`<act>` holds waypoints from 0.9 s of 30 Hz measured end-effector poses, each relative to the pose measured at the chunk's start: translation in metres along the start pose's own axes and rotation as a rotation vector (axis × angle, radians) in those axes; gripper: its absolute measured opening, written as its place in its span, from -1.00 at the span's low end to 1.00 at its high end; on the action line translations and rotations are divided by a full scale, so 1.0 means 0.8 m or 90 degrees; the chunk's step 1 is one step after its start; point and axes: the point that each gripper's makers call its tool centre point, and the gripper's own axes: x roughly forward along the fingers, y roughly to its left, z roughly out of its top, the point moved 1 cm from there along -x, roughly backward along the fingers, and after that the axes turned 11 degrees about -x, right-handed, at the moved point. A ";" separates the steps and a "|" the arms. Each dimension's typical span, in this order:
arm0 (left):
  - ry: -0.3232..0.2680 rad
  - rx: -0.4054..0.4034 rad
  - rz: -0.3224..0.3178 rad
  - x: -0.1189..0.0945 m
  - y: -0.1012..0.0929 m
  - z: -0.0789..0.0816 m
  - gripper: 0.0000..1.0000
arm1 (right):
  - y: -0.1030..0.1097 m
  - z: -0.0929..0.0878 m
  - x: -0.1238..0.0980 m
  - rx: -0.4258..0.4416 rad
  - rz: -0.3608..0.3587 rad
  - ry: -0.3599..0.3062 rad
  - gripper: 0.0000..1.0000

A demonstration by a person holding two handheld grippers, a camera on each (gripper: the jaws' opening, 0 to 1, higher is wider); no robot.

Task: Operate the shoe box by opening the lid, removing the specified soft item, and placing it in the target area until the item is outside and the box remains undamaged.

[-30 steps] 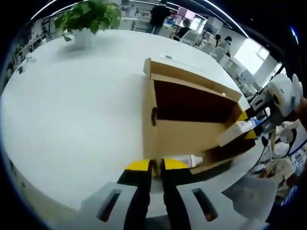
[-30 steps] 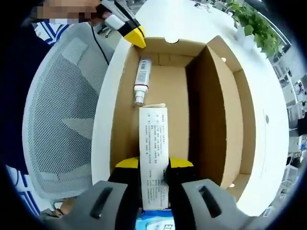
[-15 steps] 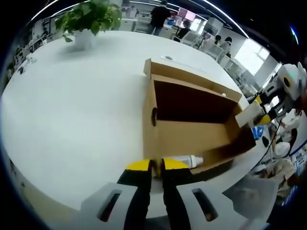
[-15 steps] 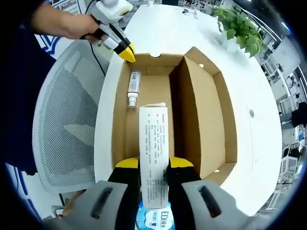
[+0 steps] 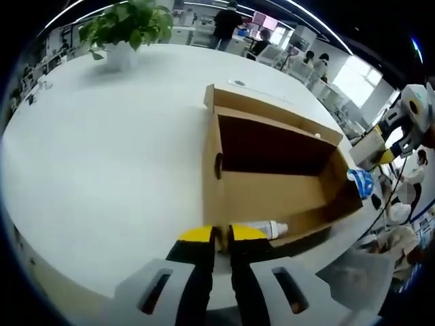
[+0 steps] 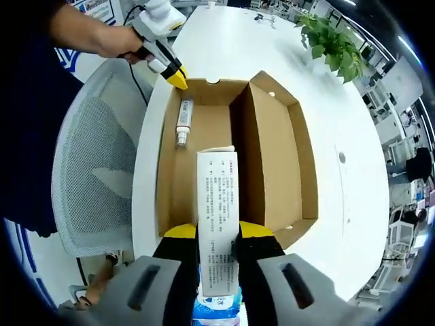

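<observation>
Lifted higher than a second ago, the right gripper (image 5: 393, 139) in the left gripper view now sits at 3 o'clock, clear of the box, carrying the tube (image 5: 362, 180) with its blue end hanging down. The left gripper (image 5: 222, 234) at 6 o'clock is clamped on the near wall of the open cardboard box (image 5: 272, 193), which lies on the white table (image 5: 102, 149). A small bottle (image 5: 262, 227) lies inside the box just beyond the jaws. A potted plant (image 5: 126, 27) stands at 11 o'clock.

In the right gripper view the right gripper (image 6: 217, 234) is closed on the white printed tube (image 6: 217, 224), held above the box (image 6: 234, 159). The bottle (image 6: 182, 122) lies in the box at 11 o'clock, and the left gripper (image 6: 178, 80) pinches the far rim. A mesh chair (image 6: 98, 176) sits at 9 o'clock.
</observation>
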 end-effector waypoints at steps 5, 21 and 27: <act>-0.001 -0.001 0.002 0.000 0.000 0.000 -0.91 | 0.004 -0.034 -0.007 0.000 0.005 0.029 -0.65; -0.003 0.009 0.017 -0.001 -0.001 0.001 -0.92 | 0.021 -0.139 -0.021 0.045 0.008 0.081 -0.65; 0.000 0.015 0.026 -0.001 -0.001 0.000 -0.92 | 0.030 -0.180 -0.025 0.049 0.018 0.094 -0.65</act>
